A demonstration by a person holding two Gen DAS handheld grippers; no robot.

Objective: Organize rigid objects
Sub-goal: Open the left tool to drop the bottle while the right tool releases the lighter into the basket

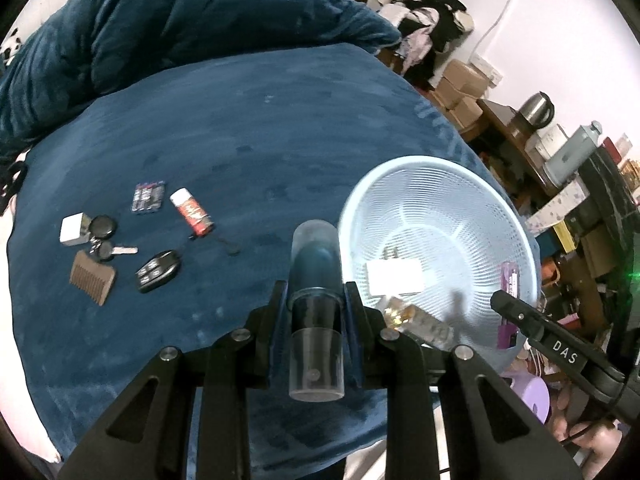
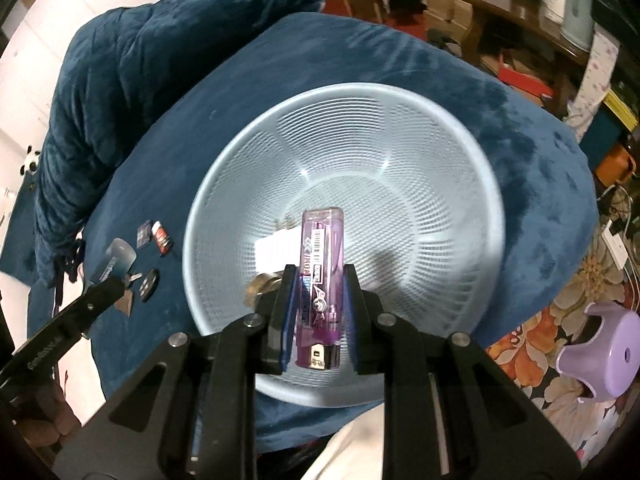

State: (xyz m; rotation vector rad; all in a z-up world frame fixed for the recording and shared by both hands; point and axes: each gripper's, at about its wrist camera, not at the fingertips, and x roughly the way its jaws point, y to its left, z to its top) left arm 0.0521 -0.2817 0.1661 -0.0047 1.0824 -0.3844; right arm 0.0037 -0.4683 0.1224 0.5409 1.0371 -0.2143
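My left gripper (image 1: 316,294) is shut on a clear spray bottle (image 1: 316,280) held above the blue blanket, just left of the pale blue mesh basket (image 1: 460,196). My right gripper (image 2: 318,276) is shut on a purple lighter (image 2: 322,264) held over the basket (image 2: 440,152); the lighter also shows in the left wrist view (image 1: 510,280). In the basket lie a white plug adapter (image 1: 394,280) and a small glass bottle (image 1: 420,320). On the blanket at the left lie batteries (image 1: 149,197), a red tube (image 1: 191,213), keys (image 1: 105,236), a white block (image 1: 74,229), a brown comb (image 1: 93,278) and a car key fob (image 1: 158,271).
A bunched dark blue quilt (image 1: 168,28) lies at the back of the bed. To the right stand cardboard boxes (image 1: 464,88), a wooden table with a kettle (image 1: 536,110) and a thermos (image 1: 572,152). A purple stool (image 2: 600,356) stands on the floral floor.
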